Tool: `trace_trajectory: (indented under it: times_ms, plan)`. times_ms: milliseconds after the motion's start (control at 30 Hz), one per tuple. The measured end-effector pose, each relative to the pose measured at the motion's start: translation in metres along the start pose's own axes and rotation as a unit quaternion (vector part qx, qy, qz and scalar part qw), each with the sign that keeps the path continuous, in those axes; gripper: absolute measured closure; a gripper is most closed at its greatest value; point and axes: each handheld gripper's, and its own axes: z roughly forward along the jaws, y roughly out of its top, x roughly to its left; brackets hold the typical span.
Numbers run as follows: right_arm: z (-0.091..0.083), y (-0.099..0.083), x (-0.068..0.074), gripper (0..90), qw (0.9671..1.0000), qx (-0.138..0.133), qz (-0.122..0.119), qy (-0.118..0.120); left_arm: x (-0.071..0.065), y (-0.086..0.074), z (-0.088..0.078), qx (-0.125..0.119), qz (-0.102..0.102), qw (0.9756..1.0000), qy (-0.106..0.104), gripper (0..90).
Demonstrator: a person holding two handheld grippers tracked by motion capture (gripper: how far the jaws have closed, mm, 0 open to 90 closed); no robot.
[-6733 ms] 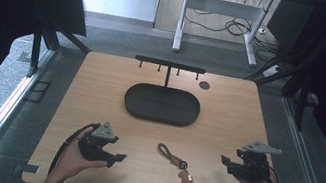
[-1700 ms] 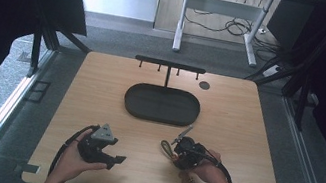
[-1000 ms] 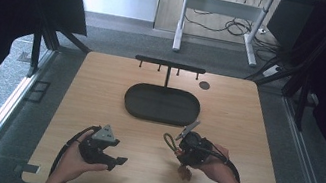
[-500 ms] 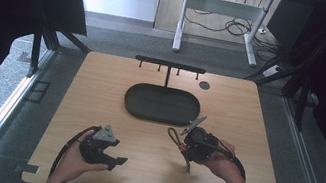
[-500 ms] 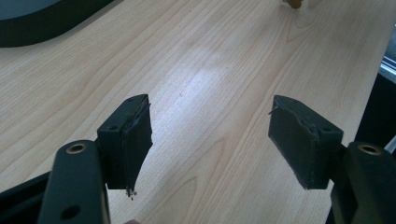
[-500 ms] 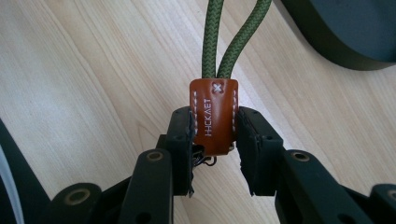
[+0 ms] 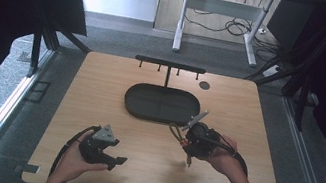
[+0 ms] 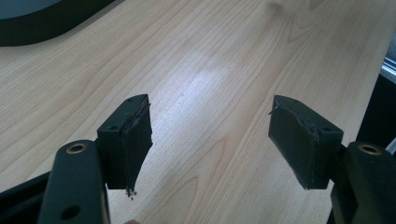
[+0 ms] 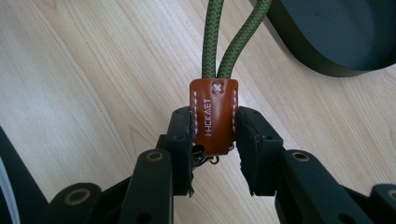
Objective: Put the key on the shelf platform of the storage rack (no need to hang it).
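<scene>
Since the earlier shots, the right tool (image 7: 187,137) had crossed to the middle of the worktop (image 7: 100,90) and picked the keychain (image 7: 176,132) up; it hung just near of the black oval tray (image 7: 161,103). Left tool (image 7: 109,155) sat near-left, unmoved. Left gripper view: pads (image 8: 135,140) spread wide, nothing between them. Right gripper view: the right tool was clenched on the keychain's brown leather tab (image 9: 213,114), green cord loop (image 9: 224,37) running away from it.

Tray (image 7: 161,104) mid-table, rack (image 7: 169,65) behind it, keychain (image 7: 175,131) before its right end
</scene>
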Motion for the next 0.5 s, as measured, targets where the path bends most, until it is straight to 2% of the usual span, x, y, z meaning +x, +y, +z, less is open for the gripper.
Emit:
trace_trajectory:
  times_ms: [500]
  plan:
    - [-0.0098,0.0019,-0.0088,67.6,0.9999,-0.007,0.005,-0.007,-0.0001,0.0000,0.0009,0.002,0.000,1.0000,0.000,30.7]
